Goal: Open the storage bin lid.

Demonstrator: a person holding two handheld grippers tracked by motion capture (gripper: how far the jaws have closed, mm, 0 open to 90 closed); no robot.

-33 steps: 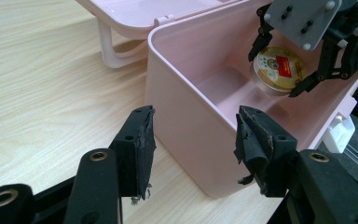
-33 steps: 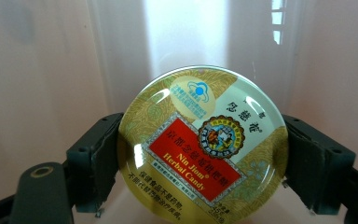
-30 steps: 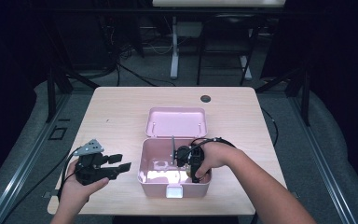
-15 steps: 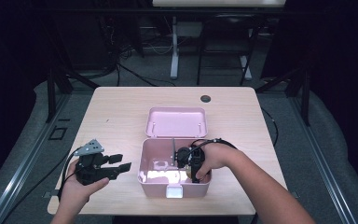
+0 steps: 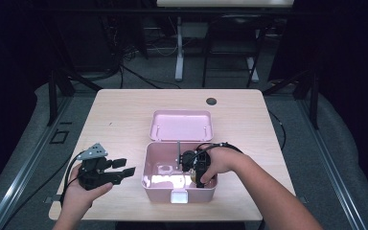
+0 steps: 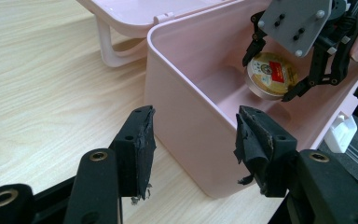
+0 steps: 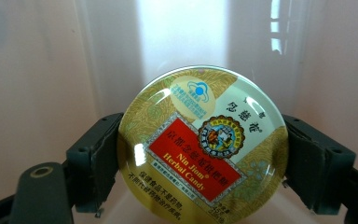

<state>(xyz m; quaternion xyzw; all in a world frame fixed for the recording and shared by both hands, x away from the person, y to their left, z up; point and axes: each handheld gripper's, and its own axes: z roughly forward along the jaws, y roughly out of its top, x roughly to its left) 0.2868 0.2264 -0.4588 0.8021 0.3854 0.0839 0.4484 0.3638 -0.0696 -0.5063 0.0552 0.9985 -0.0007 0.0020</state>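
Tin (image 7: 203,144) inside box (image 5: 148,184): small, rigid, light, glossy-slick; pinched across rim by right gripper (image 7: 200,163); left gripper (image 6: 193,140) spread beside box.

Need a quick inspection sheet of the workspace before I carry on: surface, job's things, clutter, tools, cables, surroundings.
Surface: wooden table, bare apart from a dark grommet.
Job's things: pink box open, lid lying behind it; round candy tin inside.
Clutter: nothing seen.
Tools: right tool inside the box, shut on the tin; left tool open, beside the box wall.
Cables: one trails from each tool; more on the floor beyond.
Surroundings: dark; stand legs behind the table.
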